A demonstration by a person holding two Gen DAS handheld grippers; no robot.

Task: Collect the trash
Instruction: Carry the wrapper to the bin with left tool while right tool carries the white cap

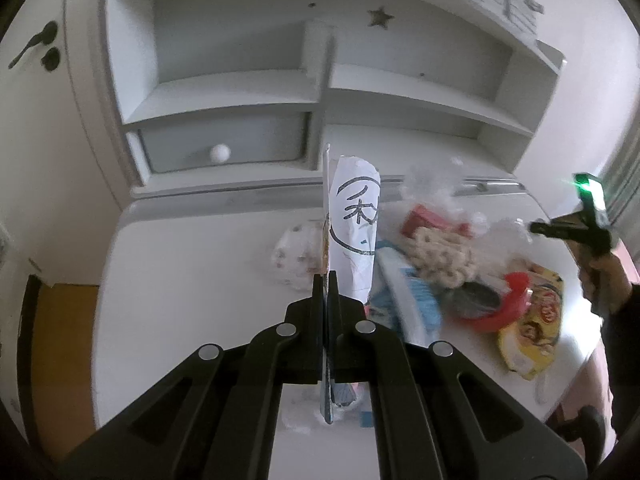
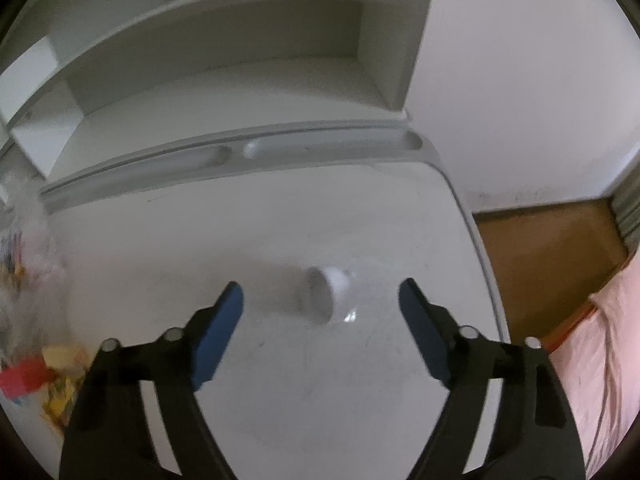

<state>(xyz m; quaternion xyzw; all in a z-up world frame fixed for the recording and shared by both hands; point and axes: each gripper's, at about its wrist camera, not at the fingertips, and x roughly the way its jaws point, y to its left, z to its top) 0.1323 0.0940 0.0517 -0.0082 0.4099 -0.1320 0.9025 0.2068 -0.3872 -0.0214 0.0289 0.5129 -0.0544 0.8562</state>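
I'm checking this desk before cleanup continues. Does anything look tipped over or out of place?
Yes. A small white cup lies on its side on the desk, alone, between the open right gripper's fingers. Wrappers and snack packets lie heaped on the desk's other side. The left gripper pinches a paper sheet upright.

The black left gripper points steeply down, jaws clamped together; the black, blue-padded right gripper gapes, its hand at three o'clock.
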